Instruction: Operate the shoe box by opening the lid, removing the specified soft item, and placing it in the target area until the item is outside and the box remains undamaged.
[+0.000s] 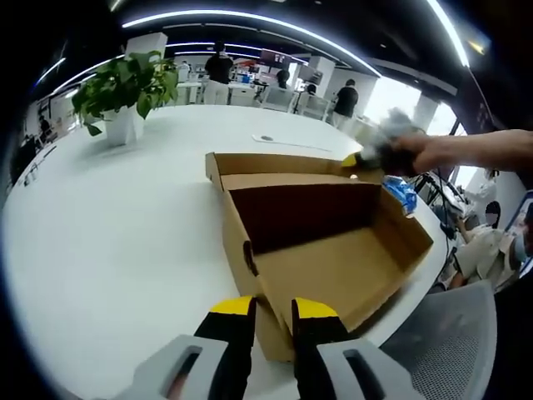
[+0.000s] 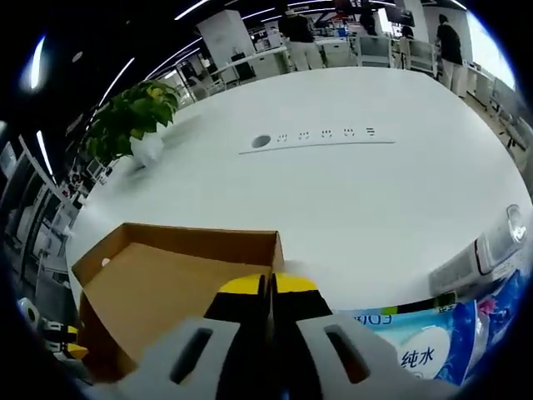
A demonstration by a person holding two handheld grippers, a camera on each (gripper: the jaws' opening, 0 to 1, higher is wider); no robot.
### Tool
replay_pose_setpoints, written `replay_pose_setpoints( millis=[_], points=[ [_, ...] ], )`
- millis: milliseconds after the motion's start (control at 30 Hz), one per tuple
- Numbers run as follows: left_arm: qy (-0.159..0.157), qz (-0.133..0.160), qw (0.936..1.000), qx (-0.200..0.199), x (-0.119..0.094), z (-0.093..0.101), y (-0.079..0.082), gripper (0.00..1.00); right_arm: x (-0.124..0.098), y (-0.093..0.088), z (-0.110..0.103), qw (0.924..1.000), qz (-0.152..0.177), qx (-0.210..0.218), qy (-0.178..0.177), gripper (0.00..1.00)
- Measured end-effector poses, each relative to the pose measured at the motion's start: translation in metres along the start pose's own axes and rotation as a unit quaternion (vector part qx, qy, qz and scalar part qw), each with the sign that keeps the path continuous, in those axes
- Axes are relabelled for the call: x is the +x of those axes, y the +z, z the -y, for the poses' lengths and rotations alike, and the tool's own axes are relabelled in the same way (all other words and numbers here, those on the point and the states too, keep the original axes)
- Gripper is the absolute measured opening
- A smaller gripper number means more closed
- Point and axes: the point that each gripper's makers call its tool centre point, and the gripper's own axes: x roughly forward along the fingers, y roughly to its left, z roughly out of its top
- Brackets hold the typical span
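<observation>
In the left gripper view the left tool (image 1: 271, 310) stands nearest, its yellow-tipped jaws slightly apart and straddling the near corner wall of the shoe box (image 1: 333, 267), touching or just short of it — I cannot tell which. The box lies open on the white table (image 1: 117, 225), its brown floor bare, its lid (image 1: 283, 165) folded back flat on the far side. Past the lid's far right corner the right tool (image 1: 360, 160) comes in from the right, held by a person's hand (image 1: 416, 154). Just right of the box, at the table's edge, lies a blue and white soft pack (image 1: 402, 193).

In the right gripper view the right tool (image 2: 268, 287) has its jaws pressed together with nothing visible between them, hanging over the lid's corner (image 2: 250, 242). The soft pack (image 2: 433, 346) lies right of it on the table, outside the box. Farther off a grey strip of sockets (image 2: 321, 140) is set in the tabletop, and a potted plant (image 2: 133, 117) stands near the far edge.
</observation>
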Motion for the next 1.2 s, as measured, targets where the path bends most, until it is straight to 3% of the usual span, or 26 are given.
replay_pose_setpoints(
  millis=[700,1000,1200],
  points=[
    [0.023,0.011,0.9994,-0.024,0.001,0.000,0.003,0.15,-0.014,0.033,-0.003,0.9985,0.050,-0.016,0.019,0.00],
    [0.042,0.011,0.9985,-0.033,0.003,-0.002,0.004,0.13,-0.027,0.049,-0.007,0.9957,0.073,-0.046,0.031,0.00],
    [0.049,0.009,0.9982,-0.033,0.004,-0.004,0.005,0.13,-0.039,0.050,-0.010,0.9934,0.084,-0.070,0.036,0.00]
  ],
)
